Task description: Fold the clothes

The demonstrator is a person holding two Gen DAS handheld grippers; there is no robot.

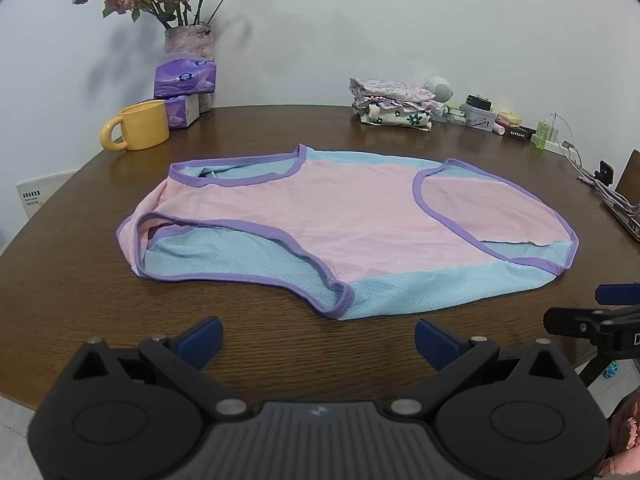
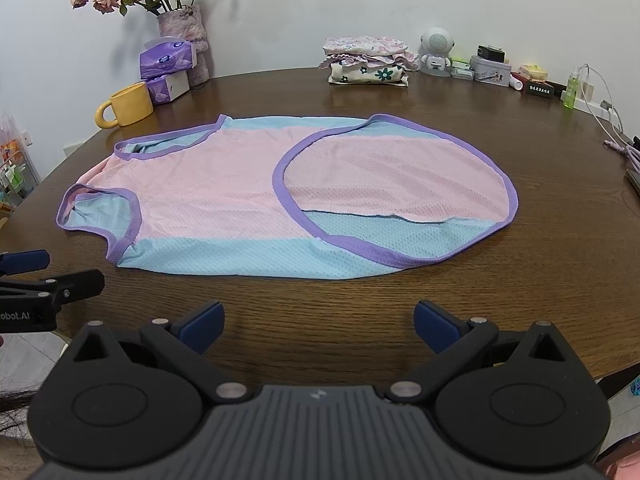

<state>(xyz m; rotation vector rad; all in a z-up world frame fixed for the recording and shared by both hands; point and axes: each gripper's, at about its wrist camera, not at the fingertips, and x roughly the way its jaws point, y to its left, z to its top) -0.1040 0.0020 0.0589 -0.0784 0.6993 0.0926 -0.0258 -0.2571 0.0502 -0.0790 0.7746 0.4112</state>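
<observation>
**Two open grippers, one limp vest to fold**

Both tools hang at the table's near edge, left gripper and right gripper each with jaws spread wide and empty. Spread flat mid-table lies the pink-and-blue mesh vest, well clear of the yellow mug and the folded stack. It looks featherlight, floppy and prone to sliding on polished wood; I'd pinch the purple binding at the armhole and hem, where it's thickest.

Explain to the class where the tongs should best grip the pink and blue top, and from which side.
Probably the near blue hem edge of the top, approached from the table's near side: it lies flat, spread and uncovered, closest to both open tongs, left and right.
</observation>
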